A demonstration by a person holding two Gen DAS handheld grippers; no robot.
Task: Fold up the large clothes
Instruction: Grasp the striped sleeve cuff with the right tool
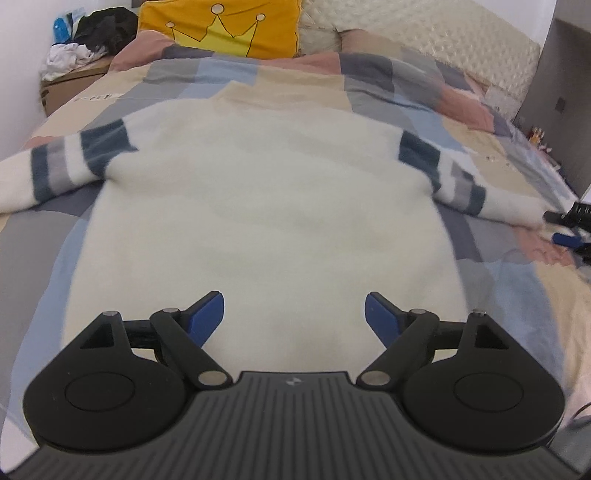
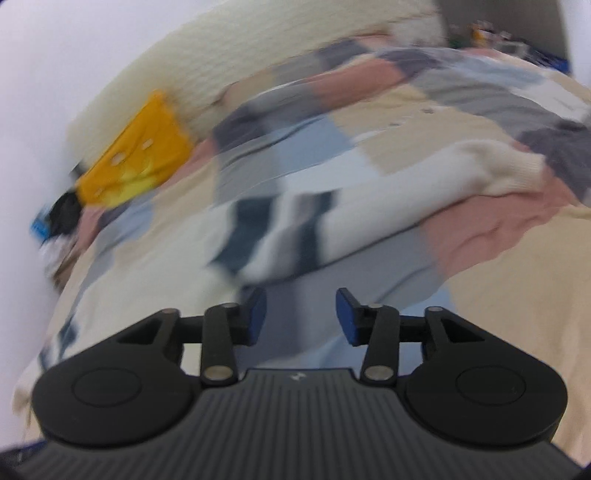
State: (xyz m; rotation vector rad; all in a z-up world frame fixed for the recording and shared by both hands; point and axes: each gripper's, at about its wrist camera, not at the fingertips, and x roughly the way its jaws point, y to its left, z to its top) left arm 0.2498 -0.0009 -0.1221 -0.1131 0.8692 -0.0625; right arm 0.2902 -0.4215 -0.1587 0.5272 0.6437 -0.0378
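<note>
- a cream sweater [image 1: 266, 192] is laid flat on the bed [image 1: 48, 236], spread over a patchwork quilt [image 1: 373, 88] of pink, grey, blue and beige squares.
- both sleeves are stretched outward toward the side edges of the bed; each is banded in dark blue and grey.
- the left gripper [image 1: 294, 314] is seen above the lower part of the sweater, its blue fingers [image 1: 207, 317] spread wide, with nothing between them.
- the right gripper [image 2: 301, 314] is seen near one striped sleeve [image 2: 295, 225], close to that side edge of the bed; its fingers are parted and nothing is clamped.
- the right wrist view is heavily blurred, so fine detail there cannot be told.
- a yellow pillow [image 1: 221, 26] with a crown drawing is propped at the head edge of the bed, against a cream quilted headboard [image 1: 424, 33].
- a heap of dark and white clothes [image 1: 92, 37] is seen beyond the far left corner of the bed.
</note>
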